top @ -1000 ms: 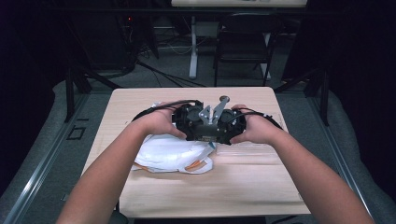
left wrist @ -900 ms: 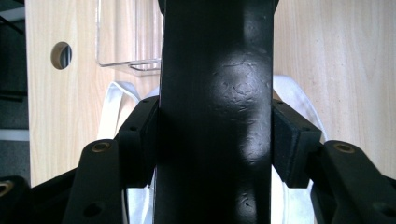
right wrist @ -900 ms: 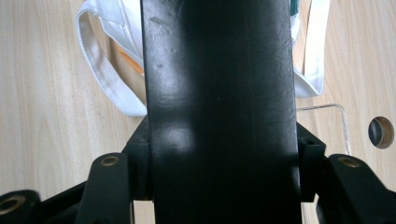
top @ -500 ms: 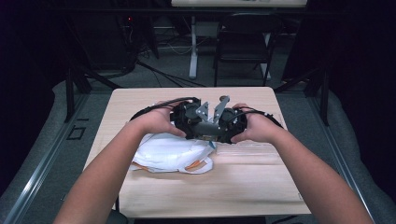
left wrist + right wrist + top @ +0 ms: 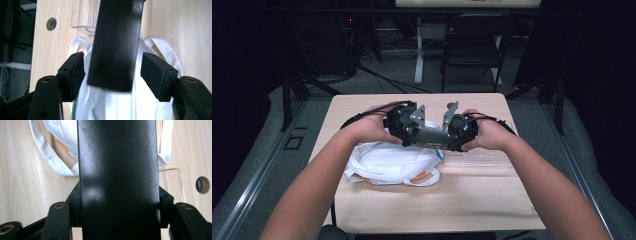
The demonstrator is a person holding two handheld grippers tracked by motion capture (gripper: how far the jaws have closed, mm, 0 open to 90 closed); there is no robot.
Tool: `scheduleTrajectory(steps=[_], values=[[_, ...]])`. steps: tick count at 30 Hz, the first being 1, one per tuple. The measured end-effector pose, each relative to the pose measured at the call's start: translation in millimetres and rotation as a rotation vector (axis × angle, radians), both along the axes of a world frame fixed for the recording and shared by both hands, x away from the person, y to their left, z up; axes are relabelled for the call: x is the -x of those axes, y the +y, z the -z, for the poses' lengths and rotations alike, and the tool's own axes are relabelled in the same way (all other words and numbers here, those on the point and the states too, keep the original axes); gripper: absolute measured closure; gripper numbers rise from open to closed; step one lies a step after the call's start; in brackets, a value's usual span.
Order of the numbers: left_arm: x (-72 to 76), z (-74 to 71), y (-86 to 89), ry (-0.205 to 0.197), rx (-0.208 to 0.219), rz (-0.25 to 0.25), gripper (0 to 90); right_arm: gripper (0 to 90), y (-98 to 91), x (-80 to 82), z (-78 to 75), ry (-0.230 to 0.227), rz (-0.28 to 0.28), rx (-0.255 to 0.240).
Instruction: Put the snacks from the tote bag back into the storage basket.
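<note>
My right tongs [image 5: 120, 218] are clamped on a flat black slab [image 5: 118, 170]; its near end is cut off at the bottom of the right gripper view, so I can't tell how long it is or what exactly it is. In the left gripper view the slab's other end [image 5: 113, 47] sits between the pads [image 5: 77, 72] of my left tongs [image 5: 117, 72] w/ a gap each side: released, jaws have just been opening, slab in between but not pinched. In the high view my hands [image 5: 372, 131] and the tongs' bodies cover most of the slab; there it's just a dark bar approx. mid-table, above the white bag [image 5: 387, 162]. The bag lies on the table [image 5: 492, 200], left of centre on the near half; orange stuff inside shows through, too blurred to ID. The gripper views also show a clear plastic piece [image 5: 81, 17] beside the bag and a round hole [image 5: 202, 185] in the table top; in the high view the clear piece is only a faint sheen right of the bag.
</note>
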State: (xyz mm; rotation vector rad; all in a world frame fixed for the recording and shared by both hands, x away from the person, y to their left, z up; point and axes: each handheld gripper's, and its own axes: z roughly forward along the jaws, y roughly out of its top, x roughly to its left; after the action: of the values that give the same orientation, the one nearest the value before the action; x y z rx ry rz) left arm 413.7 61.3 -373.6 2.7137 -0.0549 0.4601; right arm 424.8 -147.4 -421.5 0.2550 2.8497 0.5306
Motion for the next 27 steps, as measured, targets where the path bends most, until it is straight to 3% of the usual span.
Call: scheduleTrajectory(steps=[1, 5, 7, 10, 14, 27], values=[[0.1, -0.1, 3.2, -0.002, 0.004, -0.006, 36.1, 42.4, -1.0, -1.8, -2.3, -0.002, -0.007, 0.029], [1.4, 1.6, 16.5, 0.015, 0.007, -0.038, 36.4, 42.3, -4.7, -6.9, -3.0, -0.004, -0.005, 0.023], [2.1, 4.5, 23.2, 0.02, 0.005, -0.055, 36.4, 42.3, -6.6, -9.0, -1.5, -0.002, 0.004, -0.005], [4.1, 8.5, 33.3, 0.02, 0.0, -0.086, 37.0, 42.3, -9.8, -13.7, -3.1, -0.002, -0.006, 0.01], [7.6, 16.9, 48.8, 0.05, 0.032, -0.142, 38.2, 42.3, -17.0, -20.0, -3.4, 0.007, -0.005, 0.014], [13.7, 47.2, 101.0, 0.157, 0.104, -0.436, 46.5, 42.3, -29.5, -33.2, -6.0, 0.009, -0.015, 0.013]])
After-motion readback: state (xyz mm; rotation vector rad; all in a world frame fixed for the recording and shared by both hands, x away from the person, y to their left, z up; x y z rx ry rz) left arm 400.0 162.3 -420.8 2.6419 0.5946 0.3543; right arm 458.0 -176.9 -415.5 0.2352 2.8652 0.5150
